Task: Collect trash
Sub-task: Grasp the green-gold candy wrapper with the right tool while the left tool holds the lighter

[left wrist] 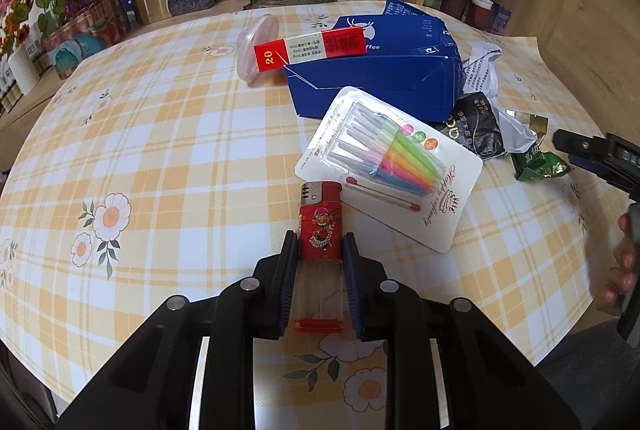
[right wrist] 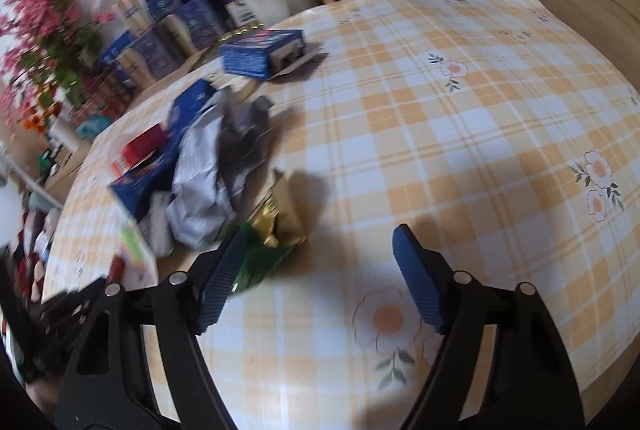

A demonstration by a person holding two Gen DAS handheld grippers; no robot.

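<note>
Left claw (left wrist: 320,242): narrow, blue pads pressed on both sides of the red plastic lighter with the clear fuel tank (left wrist: 321,230), metal head pointing away toward the middle of the surface. Lighter low over the yellow-and-white checked tablecloth with daisy prints (left wrist: 160,150), near the front edge; lifted or resting, cannot tell.

Right claw (right wrist: 316,270): wide, nothing between the pads, only bare cloth. Left pad just beside the crumpled green-and-gold foil wrapper (right wrist: 276,230), perhaps brushing it; right pad well apart. Right wrist view blurred.

Rest of the trash heaped toward the right side of the surface: white blister card of coloured birthday candles with two matches (left wrist: 390,170) just beyond the lighter, flattened blue cardboard coffee box (left wrist: 380,82) behind it, long red-and-white carton marked 20 (left wrist: 312,48) lying across the box and a clear plastic lid (left wrist: 256,46), crumpled white printed paper (left wrist: 482,70) and black wrapper (left wrist: 476,130) beside the foil.

Step in hand, judged: securing the lighter while lining up on the foil wrapper. To do well:
- Keep the squeeze on the lighter even; grip sits mid-body, so little risk of tipping, but smooth plastic may slide.
- Shift the right claw toward the heap so the wrapper sits between both pads, not outside one.
- Close on the bulkiest fold; thin foil slips from a shallow pinch.
- Avoid dragging the white paper along.
</note>
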